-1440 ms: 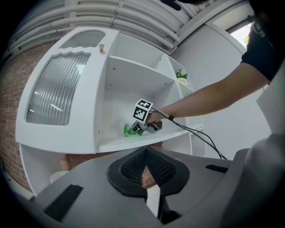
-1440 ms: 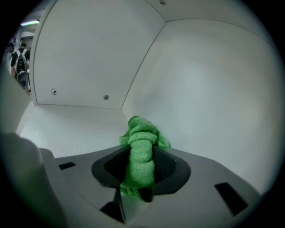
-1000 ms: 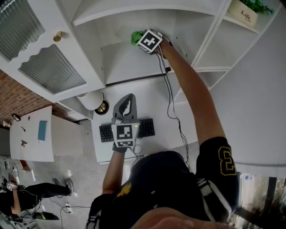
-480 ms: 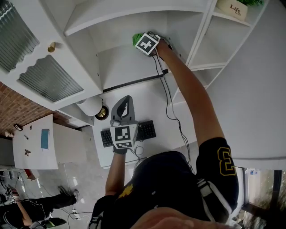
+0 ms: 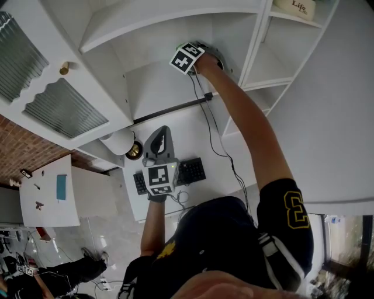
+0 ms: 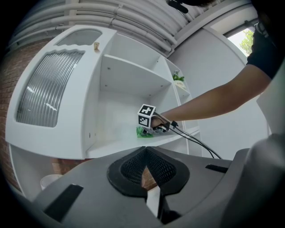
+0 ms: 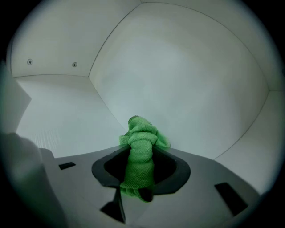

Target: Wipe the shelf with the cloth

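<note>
My right gripper [image 5: 188, 57] reaches into the white cabinet's open compartment and rests against the shelf [image 6: 116, 144]. It is shut on the green cloth [image 7: 140, 153], which bunches up between its jaws and pokes out ahead of them. From the left gripper view the cloth [image 6: 143, 132] lies on the shelf board under the marker cube. In the head view the cube hides nearly all of the cloth. My left gripper [image 5: 165, 131] is held low over the desk, shut and holding nothing, and points up at the cabinet.
A black keyboard [image 5: 193, 169] lies on the white desk [image 5: 198, 125] below the cabinet. A white round object [image 5: 118, 140] and a brass piece [image 5: 134, 150] sit at the desk's left. A cable [image 5: 213, 137] trails from the right gripper. A ribbed-glass door [image 5: 58, 105] is at left, a planter [image 5: 298, 7] top right.
The right gripper has slid a little to the left along the shelf with the cloth, which now hides behind the cube. The left gripper has stayed put.
</note>
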A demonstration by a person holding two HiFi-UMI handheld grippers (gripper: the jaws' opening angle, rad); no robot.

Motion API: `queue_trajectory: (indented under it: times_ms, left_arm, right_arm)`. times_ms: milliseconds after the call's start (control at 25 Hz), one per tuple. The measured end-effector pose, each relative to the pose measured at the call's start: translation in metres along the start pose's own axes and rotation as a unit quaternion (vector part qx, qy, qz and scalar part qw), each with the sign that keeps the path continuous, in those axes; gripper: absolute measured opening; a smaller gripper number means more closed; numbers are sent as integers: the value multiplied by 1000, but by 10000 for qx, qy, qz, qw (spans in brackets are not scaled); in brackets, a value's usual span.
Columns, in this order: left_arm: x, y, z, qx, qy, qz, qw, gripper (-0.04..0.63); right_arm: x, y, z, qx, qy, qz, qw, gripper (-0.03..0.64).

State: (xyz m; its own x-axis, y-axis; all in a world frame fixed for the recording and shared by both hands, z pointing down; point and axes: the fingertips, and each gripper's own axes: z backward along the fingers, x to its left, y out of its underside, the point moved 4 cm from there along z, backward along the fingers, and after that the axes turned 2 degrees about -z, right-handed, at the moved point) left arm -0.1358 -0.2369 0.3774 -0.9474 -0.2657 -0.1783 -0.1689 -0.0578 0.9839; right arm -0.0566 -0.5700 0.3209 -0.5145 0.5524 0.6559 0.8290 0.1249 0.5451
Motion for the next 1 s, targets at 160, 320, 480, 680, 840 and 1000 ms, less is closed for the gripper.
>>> queue_trajectory:
  times_ms: [160, 320, 480, 680, 840, 1000]
  left_arm:
    - [4, 0, 1, -2, -49, 34, 10000, 18]
    - [5, 1, 0, 0, -53, 48, 10000, 18]
    - [2, 2, -2, 6, -15, 34, 10000, 18]
    - [1, 2, -2, 18, -17, 11, 10000, 18]
    - [3, 4, -2, 42, -44, 31, 10000, 18]
    - [2, 5, -3, 53, -9, 36, 10000, 18]
  right_arm:
    - [-6, 7, -1, 201, 213, 43, 9996, 133]
    - [-14, 17, -2, 531, 445, -20, 9976, 132]
    - [-17, 22, -5, 963, 739, 176, 9925, 129]
    - [-20, 25, -7, 1263, 886, 261, 9877, 127]
    - [-22, 28, -7, 1325, 920, 293, 9865, 126]
    - [-26, 32, -9, 1520, 1027, 359, 9824, 126]
